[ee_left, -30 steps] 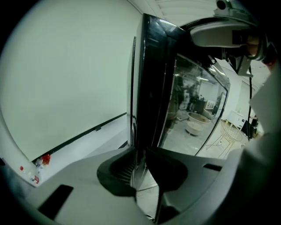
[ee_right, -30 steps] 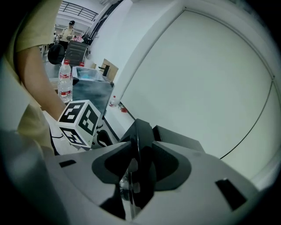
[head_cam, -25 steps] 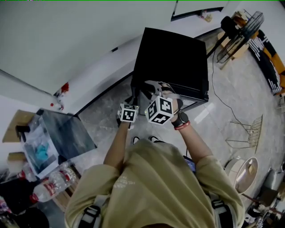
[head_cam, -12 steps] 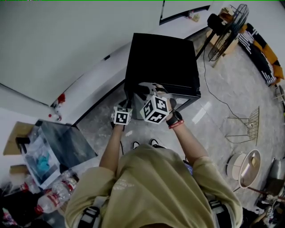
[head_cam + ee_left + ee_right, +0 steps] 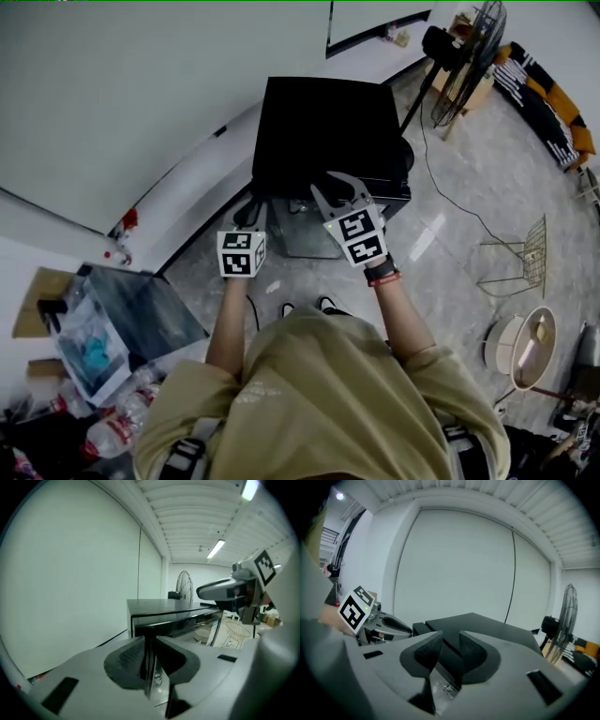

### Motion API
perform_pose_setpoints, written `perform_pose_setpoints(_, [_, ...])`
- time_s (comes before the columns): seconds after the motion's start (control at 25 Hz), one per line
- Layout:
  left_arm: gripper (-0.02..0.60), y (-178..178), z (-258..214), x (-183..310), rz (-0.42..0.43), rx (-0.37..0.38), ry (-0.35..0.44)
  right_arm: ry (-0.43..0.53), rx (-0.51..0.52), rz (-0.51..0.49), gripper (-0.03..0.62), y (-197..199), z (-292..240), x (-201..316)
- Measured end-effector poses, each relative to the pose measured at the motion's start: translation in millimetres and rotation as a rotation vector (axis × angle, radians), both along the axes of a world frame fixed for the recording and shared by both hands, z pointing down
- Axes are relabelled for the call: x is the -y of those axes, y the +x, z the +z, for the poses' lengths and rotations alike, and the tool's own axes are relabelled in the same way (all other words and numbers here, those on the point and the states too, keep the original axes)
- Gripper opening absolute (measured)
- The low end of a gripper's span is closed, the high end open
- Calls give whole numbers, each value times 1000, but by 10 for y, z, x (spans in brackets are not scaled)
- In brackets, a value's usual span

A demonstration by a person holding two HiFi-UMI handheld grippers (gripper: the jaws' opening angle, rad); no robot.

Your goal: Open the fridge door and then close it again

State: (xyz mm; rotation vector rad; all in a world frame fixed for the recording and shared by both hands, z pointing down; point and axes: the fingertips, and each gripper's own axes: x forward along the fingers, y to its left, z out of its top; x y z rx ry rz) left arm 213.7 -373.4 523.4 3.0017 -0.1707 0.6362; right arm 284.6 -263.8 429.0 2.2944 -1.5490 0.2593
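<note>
The black fridge (image 5: 328,127) is set on the floor (image 5: 459,234), its back against the white wall (image 5: 141,84); its inside is not shown. Both grippers are held side by side at its front edge, pointed slightly downward. The left gripper (image 5: 251,214) is narrowly parted, with nothing clamped. The right gripper (image 5: 336,190) is closing, with nothing between its jaws.

We see a small black fridge (image 5: 328,131) standing upright on the pale floor, its back close to the white wall. Its glossy door (image 5: 185,622) looks shut, flush beneath the flat top.
</note>
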Motion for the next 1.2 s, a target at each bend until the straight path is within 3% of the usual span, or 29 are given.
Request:
perform_pose_setpoints(0.16, [84,50,-418,-240,27,-95,-28,102,57,106,107,96,-154,-327])
perform_pose_setpoints(0.32, [74,161,-803,-411,47,-184,-5,185,58,188,103,184,-266,-554])
perform_pose_setpoints(0.52, [49,240,-1111,-511,11,-273,35,242,62,257,64,237,-306,-758])
perform_pose_setpoints(0.8, [20,287,-1194,-668,30,-308,24,239,82,305,23,267,-312,-926])
perform_pose_setpoints(1.2, [18,337,-1214,-804,66,-330,37,273,57,332,21,322,-364,-1061])
